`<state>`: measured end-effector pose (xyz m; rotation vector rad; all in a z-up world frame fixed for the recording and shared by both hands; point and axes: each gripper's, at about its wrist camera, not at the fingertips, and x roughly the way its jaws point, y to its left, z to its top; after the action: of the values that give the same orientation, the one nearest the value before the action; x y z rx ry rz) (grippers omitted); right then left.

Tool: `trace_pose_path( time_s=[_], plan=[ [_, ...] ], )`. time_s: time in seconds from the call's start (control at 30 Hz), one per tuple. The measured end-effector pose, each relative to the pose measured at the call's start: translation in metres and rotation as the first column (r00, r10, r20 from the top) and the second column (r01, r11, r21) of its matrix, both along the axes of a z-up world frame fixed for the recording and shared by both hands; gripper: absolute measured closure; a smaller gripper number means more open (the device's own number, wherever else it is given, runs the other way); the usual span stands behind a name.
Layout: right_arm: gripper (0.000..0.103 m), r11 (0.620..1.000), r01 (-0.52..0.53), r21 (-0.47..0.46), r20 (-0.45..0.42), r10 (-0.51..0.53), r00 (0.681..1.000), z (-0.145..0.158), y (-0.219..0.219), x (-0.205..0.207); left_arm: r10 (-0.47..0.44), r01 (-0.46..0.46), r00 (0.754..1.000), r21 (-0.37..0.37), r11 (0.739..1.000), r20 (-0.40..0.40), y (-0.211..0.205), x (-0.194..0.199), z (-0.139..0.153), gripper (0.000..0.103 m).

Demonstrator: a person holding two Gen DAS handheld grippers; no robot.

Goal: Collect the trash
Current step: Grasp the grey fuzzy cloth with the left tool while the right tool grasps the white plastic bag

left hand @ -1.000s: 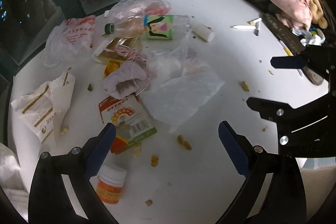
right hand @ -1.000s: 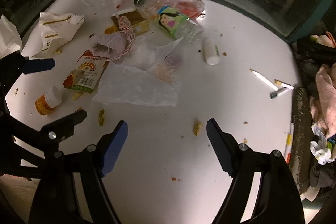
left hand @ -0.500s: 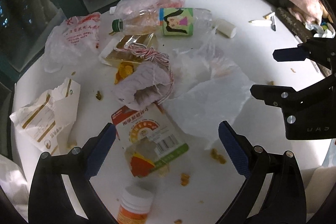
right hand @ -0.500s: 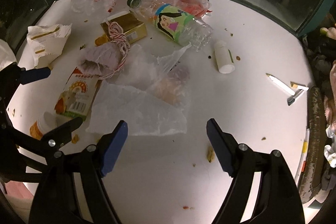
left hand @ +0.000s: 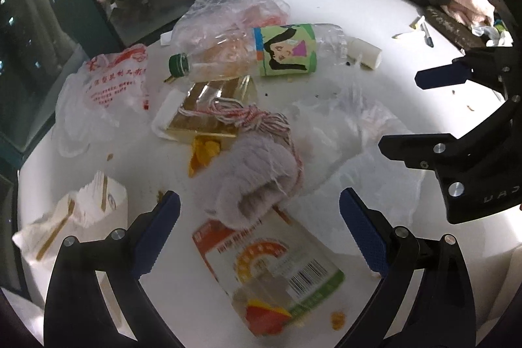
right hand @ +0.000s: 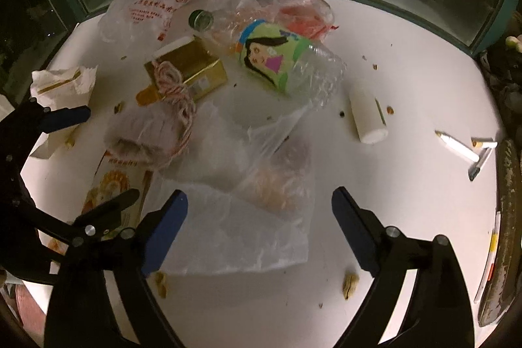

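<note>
Currently both tools, left tool (left hand: 259, 234) and right tool (right hand: 259, 225), hang open and empty over the littered worktop (right hand: 407, 80) (right jaws just widened), presumably lining up on the clear plastic bag (right hand: 248, 207).

Smooth white matt tabletop (right hand: 407, 80); crinkled clear plastic bottle with glossy green label (right hand: 277, 61); glossy gold foil box (right hand: 192, 67); thin translucent plastic bag (right hand: 248, 224); fuzzy grey cloth roll (left hand: 257, 175); creased white paper wrapper (left hand: 81, 217).

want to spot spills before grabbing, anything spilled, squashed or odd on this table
Yes. The plastic bottle lies on its side, its clear end crumpled. The gold box has red-white string tangled over it, with orange scraps beside it. Crumbs dot the white table.
</note>
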<state>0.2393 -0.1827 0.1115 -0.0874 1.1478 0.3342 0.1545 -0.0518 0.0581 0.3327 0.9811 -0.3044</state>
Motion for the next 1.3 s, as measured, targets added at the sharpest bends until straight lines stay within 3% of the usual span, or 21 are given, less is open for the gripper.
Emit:
trace_pose_path(
  time_s=[0.43, 1.07, 1.17, 1.27, 1.3],
  plan=[
    [0.016, 1.0, -0.03, 0.003, -0.066, 0.03, 0.997, -0.03, 0.011, 0.026, -0.019, 0.018, 0.999, -0.014, 1.0, -0.045, 0.008, 0.027, -0.028, 0.008],
    [0.016, 0.997, -0.072, -0.035, -0.097, 0.068, 0.993, -0.055, 0.024, 0.034, -0.047, 0.046, 0.995, -0.012, 0.999, -0.087, 0.005, 0.039, -0.052, 0.008],
    [0.017, 0.998, -0.062, -0.023, -0.118, 0.058, 0.991, -0.059, 0.022, 0.034, -0.066, 0.064, 0.992, -0.026, 0.998, -0.107, 0.001, 0.037, -0.054, 0.015],
    [0.027, 0.998, -0.058, -0.02, -0.112, 0.056, 0.992, -0.062, 0.025, 0.032, -0.07, 0.065, 0.991, -0.046, 0.997, -0.114, -0.004, 0.036, -0.054, 0.025],
    [0.038, 0.998, -0.068, -0.012, -0.105, 0.067, 0.992, -0.06, 0.026, 0.032, -0.07, 0.063, 0.99, -0.055, 0.996, -0.119, -0.004, 0.036, -0.054, 0.029]
  ],
)
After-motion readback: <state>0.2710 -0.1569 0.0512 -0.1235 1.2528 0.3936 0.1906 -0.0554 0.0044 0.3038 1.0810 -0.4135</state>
